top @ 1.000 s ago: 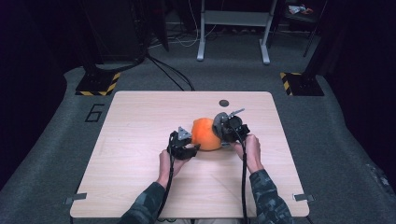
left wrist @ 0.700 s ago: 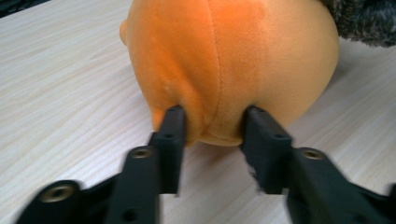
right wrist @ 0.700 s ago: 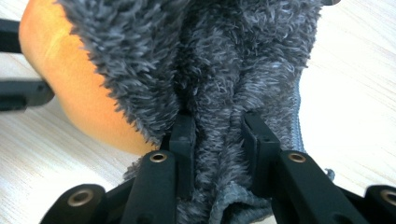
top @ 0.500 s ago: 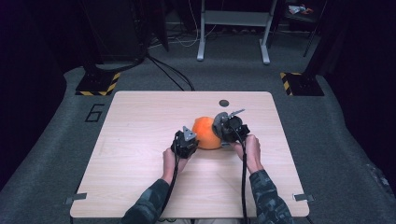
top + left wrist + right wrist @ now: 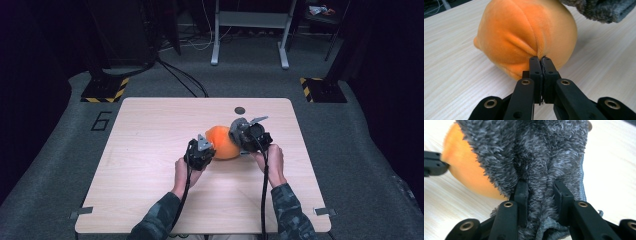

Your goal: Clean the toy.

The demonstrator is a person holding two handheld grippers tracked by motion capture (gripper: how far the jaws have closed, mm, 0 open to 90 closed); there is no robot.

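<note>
Orange plush ball lay on the wooden table; the left gripper had just closed, pinching its fabric, while the right gripper clamped grey fur.

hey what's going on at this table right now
A person at a light wooden table is working on a round orange plush cushion that is partly inside a fuzzy grey fabric cover, with a handheld gripper in each hand. The left gripper has just been closing and now pinches a fold of the orange plush between its fingers. The right gripper is clamped on a bunch of the grey cover. The cushion lies on the table between the two grippers.
</note>
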